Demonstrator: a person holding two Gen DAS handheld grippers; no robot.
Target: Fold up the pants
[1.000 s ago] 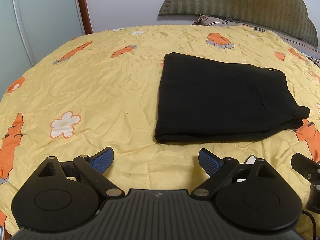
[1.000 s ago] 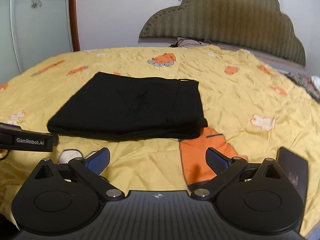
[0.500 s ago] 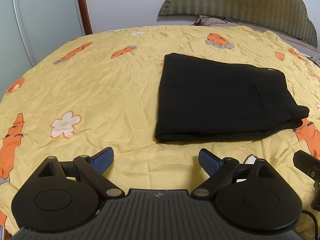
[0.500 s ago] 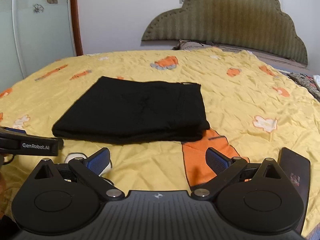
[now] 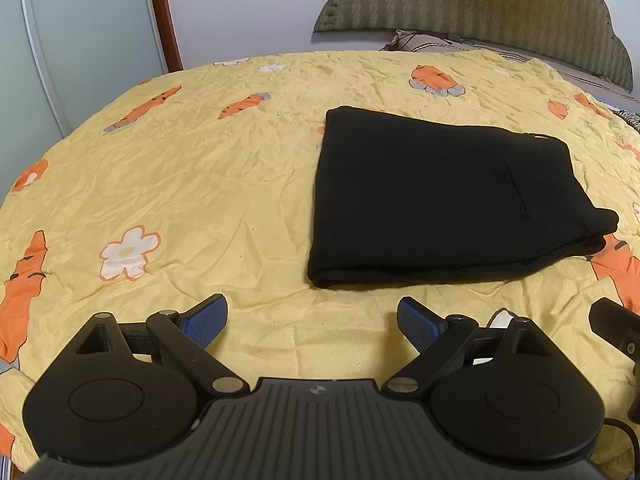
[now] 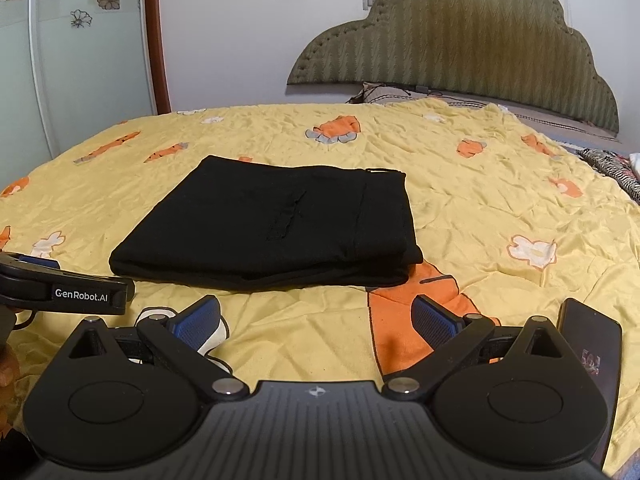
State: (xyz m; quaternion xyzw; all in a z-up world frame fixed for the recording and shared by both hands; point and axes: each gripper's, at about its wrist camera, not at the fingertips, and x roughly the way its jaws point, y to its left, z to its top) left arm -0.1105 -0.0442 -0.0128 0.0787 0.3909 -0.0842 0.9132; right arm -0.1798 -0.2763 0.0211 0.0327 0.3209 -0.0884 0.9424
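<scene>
The black pants (image 5: 440,200) lie folded into a flat rectangle on the yellow bedspread (image 5: 200,200). They also show in the right wrist view (image 6: 272,224). My left gripper (image 5: 312,320) is open and empty, hovering short of the pants' near edge. My right gripper (image 6: 316,320) is open and empty, also short of the near edge. The left gripper's body (image 6: 64,292) shows at the left of the right wrist view.
A dark phone (image 6: 592,356) lies on the bedspread (image 6: 500,200) at the near right. A white object (image 6: 208,336) lies by my right gripper's left finger. A padded headboard (image 6: 460,40) and pillows stand at the far end. A glass wardrobe door (image 5: 80,40) stands at the left.
The right gripper has risen and drawn back slightly, so the pants sit lower and farther in its view. The left gripper has barely moved. The pants have not moved.
</scene>
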